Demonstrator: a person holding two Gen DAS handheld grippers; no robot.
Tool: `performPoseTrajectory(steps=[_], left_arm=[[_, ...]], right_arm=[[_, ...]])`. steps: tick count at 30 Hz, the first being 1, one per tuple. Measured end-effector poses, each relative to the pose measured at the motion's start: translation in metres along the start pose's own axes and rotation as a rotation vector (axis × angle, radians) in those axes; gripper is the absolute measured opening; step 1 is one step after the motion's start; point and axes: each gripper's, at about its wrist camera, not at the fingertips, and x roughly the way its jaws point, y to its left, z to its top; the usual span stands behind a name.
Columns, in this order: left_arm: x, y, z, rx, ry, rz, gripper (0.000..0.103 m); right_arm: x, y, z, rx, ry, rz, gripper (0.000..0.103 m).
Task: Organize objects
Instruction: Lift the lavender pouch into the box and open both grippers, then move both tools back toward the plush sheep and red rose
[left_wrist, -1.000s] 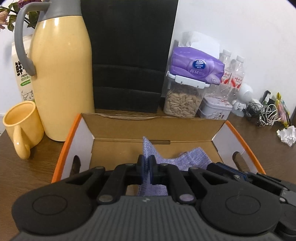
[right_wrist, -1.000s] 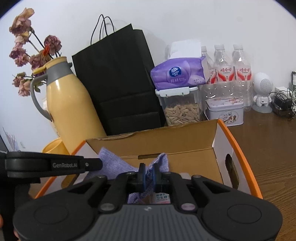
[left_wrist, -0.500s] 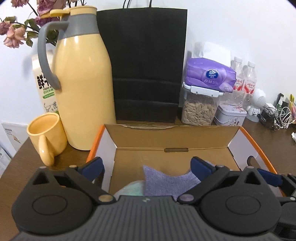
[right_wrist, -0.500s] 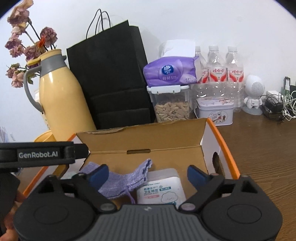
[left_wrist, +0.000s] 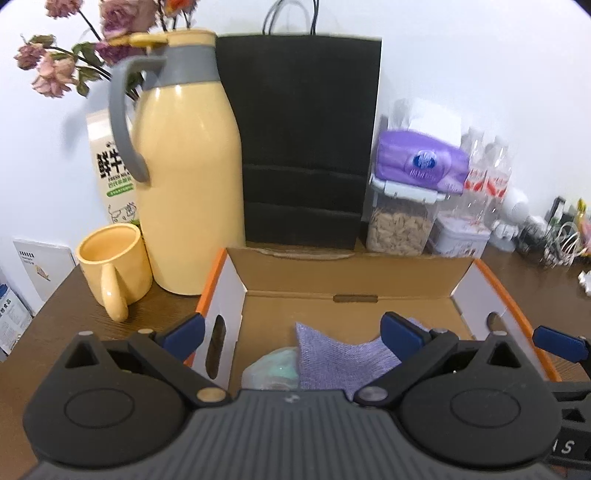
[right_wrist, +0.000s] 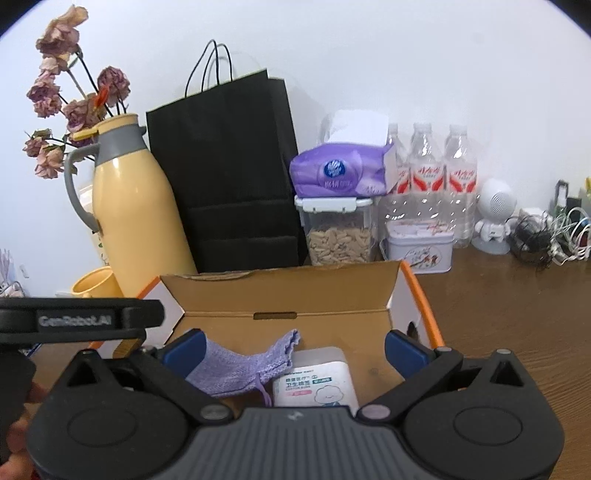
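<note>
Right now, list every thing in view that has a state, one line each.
cardboard box: open, flaps up, upright on the table.
purple pouch: lying slack in the box, released.
cotton bud pack: flat in the box beside the pouch.
left gripper: jaws wide open, empty.
right gripper: jaws opening, nothing gripped.
yellow jug: upright, lid shut.
yellow mug: upright, looks empty.
seed container: lid clipped shut.

Both wrist views look down, close, into one shared cardboard box (left_wrist: 347, 284).
</note>
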Motion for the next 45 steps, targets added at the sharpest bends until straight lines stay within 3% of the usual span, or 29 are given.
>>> performPoseTrajectory(steps=[7, 14, 21, 30, 45], left_arm=[[-0.054, 0.009, -0.01, -0.022, -0.083, -0.044, 0.103], [-0.104, 0.03, -0.039, -0.013, -0.132, -0.045, 0.103], [-0.133, 0.052, -0.081, -0.009, -0.097, -0.027, 0.103], [-0.152, 0.075, -0.133, -0.051, -0.023, -0.034, 0.103], [-0.17, 0.077, -0.157, -0.033, -0.009, -0.059, 0.103]], right_arm=[[-0.048, 0.003, -0.003, -0.029, -0.071, -0.002, 0.103], [-0.1, 0.01, -0.027, -0.082, -0.093, 0.013, 0.103], [-0.138, 0.014, -0.078, -0.112, -0.025, 0.021, 0.103], [-0.154, 0.017, -0.141, -0.148, 0.071, -0.025, 0.103], [-0.171, 0.023, -0.156, -0.125, 0.071, -0.028, 0.103]])
